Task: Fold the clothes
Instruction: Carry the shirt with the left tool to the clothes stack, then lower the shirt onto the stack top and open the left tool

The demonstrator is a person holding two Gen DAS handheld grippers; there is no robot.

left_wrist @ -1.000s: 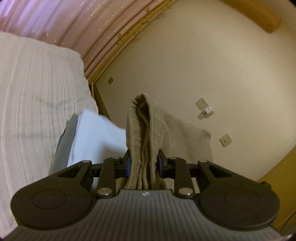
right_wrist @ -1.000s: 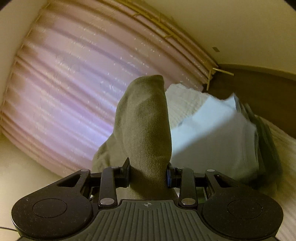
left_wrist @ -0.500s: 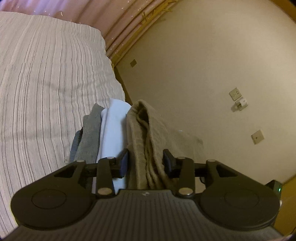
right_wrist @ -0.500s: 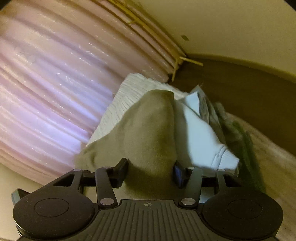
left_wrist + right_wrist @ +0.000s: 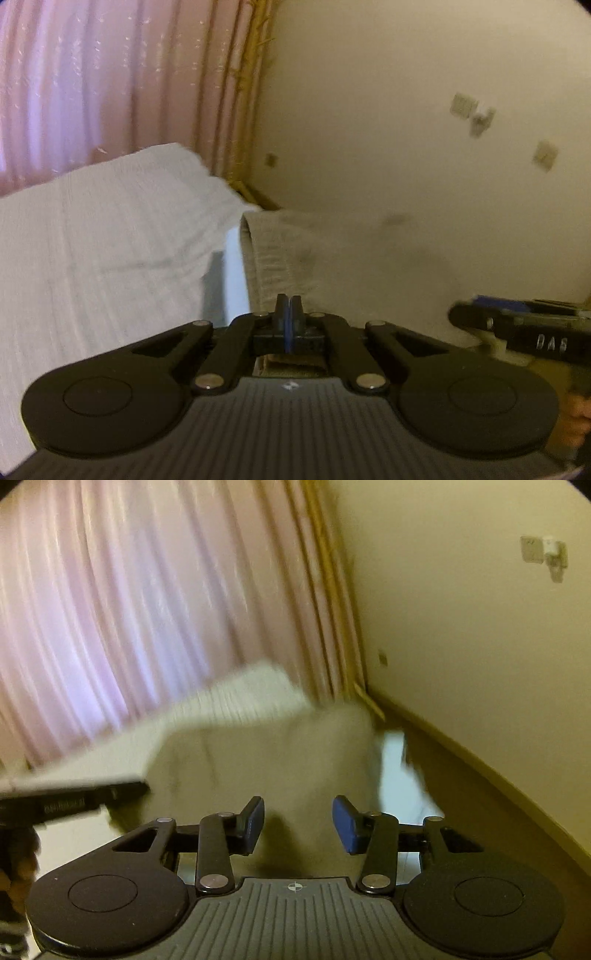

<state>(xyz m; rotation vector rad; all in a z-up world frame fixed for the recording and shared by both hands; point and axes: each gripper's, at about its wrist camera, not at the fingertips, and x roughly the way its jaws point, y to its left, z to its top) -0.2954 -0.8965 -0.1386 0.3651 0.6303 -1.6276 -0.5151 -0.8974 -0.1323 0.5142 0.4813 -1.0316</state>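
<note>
a folded beige towel (image 5: 280, 749) lies on top of a stack of clothes (image 5: 397, 771) at the edge of a bed (image 5: 103, 236), straight ahead of both claws. the right claw (image 5: 298, 821) stands open, pads either side of the near edge (touching nothing). the left claw (image 5: 289, 314) is closed and empty, just short of the same towel. both views are blurred.

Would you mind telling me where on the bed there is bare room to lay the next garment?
The broad striped bedspread is bare from the pink curtain down to the left gripper, left of the clothes. It is crowded at the bed's right edge: the beige folded garment lies beside a white one, with the right gripper just before it.
</note>
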